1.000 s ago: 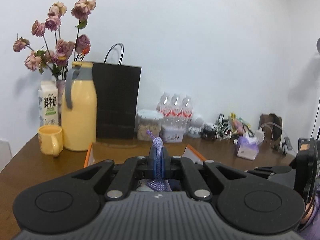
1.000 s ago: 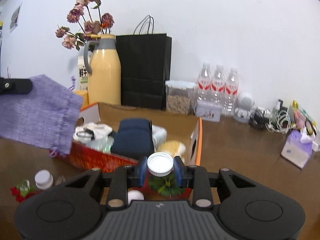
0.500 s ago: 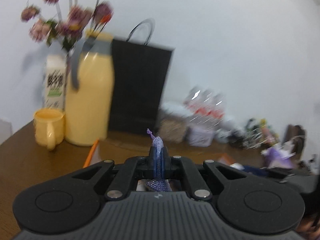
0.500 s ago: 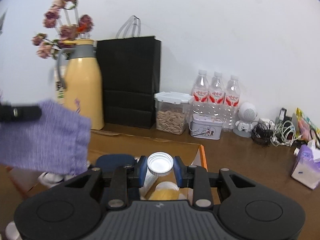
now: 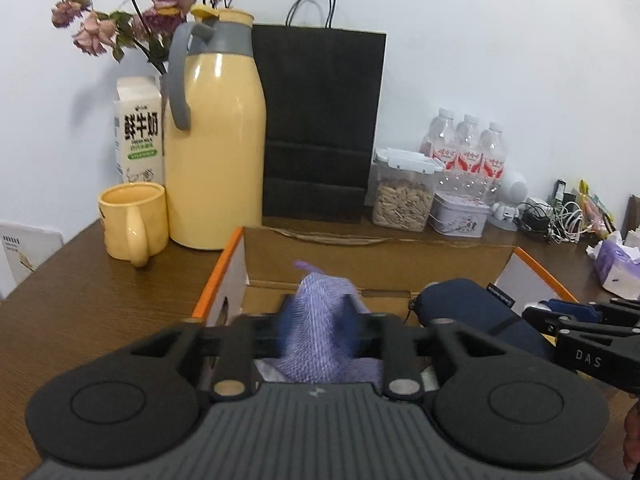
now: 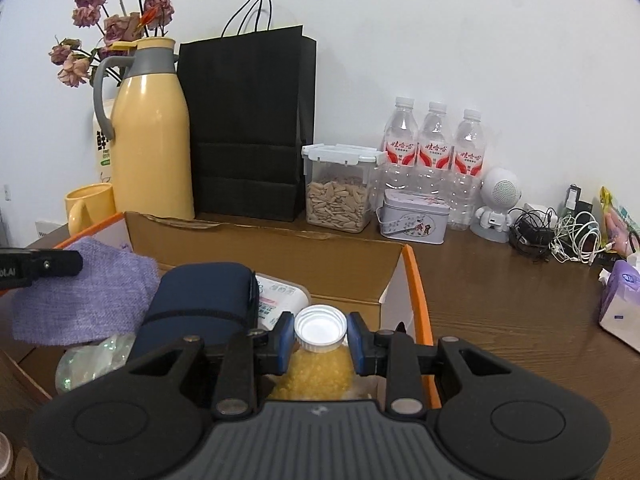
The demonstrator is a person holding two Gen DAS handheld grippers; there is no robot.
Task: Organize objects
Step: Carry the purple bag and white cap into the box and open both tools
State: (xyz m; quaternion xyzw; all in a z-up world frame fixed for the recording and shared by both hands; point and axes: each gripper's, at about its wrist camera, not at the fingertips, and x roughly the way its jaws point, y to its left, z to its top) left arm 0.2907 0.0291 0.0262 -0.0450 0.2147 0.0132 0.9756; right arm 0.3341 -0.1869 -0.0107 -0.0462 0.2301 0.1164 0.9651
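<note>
My left gripper (image 5: pixel 318 320) hangs over the open cardboard box (image 5: pixel 376 256). Its jaws are opening, and a purple mesh pouch (image 5: pixel 324 332) sits loose and blurred between them. In the right wrist view the same pouch (image 6: pixel 80 296) droops over the box's left side, under a left fingertip (image 6: pixel 40 268). My right gripper (image 6: pixel 320 336) is shut on a white-capped jar (image 6: pixel 320 326), held over the box's (image 6: pixel 280 252) right half, with yellow grains showing below the cap. A navy pouch (image 6: pixel 200 300) and a white packet (image 6: pixel 280 296) lie in the box.
Behind the box stand a yellow thermos (image 5: pixel 216 140), a yellow mug (image 5: pixel 132 216), a milk carton (image 5: pixel 138 132) and a black paper bag (image 5: pixel 320 120). Further right are a seed container (image 6: pixel 338 196), three water bottles (image 6: pixel 436 148), a tin (image 6: pixel 414 222), cables (image 6: pixel 560 236) and a tissue pack (image 6: pixel 620 304).
Both grippers have moved forward and down over the box. The left jaws, shut on the pouch before, have parted and the pouch has spread. The right still grips the jar.
</note>
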